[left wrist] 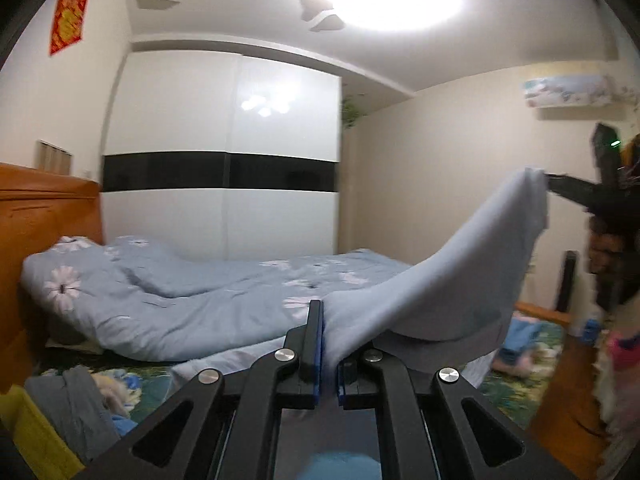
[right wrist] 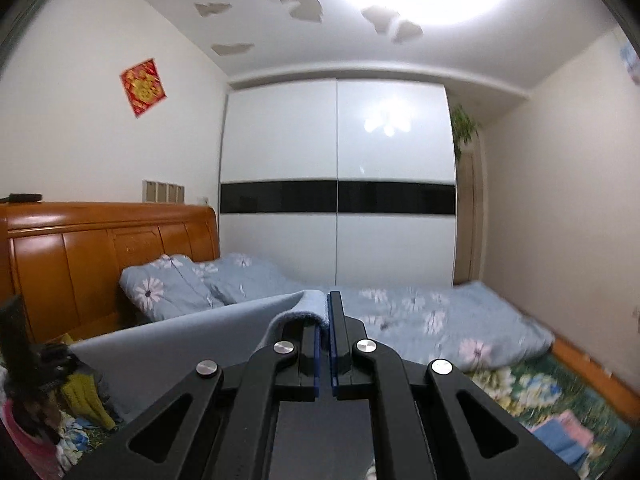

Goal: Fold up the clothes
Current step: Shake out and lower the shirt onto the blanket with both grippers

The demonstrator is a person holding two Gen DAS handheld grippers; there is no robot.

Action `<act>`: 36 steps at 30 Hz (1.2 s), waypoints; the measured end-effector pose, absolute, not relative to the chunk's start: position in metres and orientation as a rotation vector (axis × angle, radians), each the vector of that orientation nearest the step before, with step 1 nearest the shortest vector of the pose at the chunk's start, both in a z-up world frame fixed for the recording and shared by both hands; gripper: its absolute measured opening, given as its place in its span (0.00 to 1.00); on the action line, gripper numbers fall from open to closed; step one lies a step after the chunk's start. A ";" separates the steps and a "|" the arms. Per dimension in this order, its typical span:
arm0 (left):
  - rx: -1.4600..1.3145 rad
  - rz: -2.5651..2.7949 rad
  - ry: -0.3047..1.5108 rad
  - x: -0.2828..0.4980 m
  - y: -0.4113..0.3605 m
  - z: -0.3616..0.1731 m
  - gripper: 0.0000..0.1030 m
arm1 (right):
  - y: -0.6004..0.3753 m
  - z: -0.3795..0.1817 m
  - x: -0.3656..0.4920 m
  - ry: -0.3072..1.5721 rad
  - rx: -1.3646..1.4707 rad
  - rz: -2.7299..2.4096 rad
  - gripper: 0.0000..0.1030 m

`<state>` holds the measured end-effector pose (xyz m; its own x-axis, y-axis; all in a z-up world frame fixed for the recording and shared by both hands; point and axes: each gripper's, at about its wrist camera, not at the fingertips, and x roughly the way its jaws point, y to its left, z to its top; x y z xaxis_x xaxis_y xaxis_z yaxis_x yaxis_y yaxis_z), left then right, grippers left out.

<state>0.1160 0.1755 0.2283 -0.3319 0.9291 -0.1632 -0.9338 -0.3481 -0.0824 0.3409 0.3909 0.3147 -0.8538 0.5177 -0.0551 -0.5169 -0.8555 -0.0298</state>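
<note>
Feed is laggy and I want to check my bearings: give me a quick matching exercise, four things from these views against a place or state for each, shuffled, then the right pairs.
Things:
1. light blue garment
2. floral duvet
3. red paper decoration
4. green plant

Places or states:
A. high beside the wardrobe
B. stuck on the wall above the headboard
C. lifted, pinched by the left claw and the right claw
D. spread on the bed

Pairs: 1-C, 2-D, 3-B, 4-A

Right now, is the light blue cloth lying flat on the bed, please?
No, the light blue cloth hangs in the air, pinched by the left gripper and right gripper.
</note>
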 end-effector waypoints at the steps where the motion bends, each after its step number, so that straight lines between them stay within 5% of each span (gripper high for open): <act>1: -0.230 1.892 0.027 0.113 0.175 0.230 0.06 | 0.391 0.319 0.338 -0.038 -0.075 2.594 0.03; 8: -0.578 1.812 0.062 0.042 0.242 0.156 0.06 | 0.454 0.273 0.242 -0.084 -0.351 2.486 0.03; 17: -1.095 1.802 0.101 -0.061 0.346 -0.008 0.06 | 0.601 0.059 0.100 0.243 -0.972 2.286 0.03; 23: -1.369 1.780 0.084 -0.115 0.394 -0.097 0.06 | 0.657 -0.033 0.066 0.369 -1.077 2.203 0.03; 34: -1.452 1.739 0.094 -0.138 0.409 -0.116 0.13 | 0.694 -0.099 0.038 0.592 -1.222 2.132 0.03; 36: -1.403 1.753 0.143 -0.128 0.409 -0.102 0.32 | 0.690 -0.089 0.045 0.586 -1.216 2.171 0.09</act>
<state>-0.1277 0.4087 -0.1023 0.0052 0.5418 -0.8405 -0.6705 -0.6217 -0.4049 0.0448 0.6897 -0.0892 -0.4187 0.2695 -0.8672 -0.6693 -0.7370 0.0942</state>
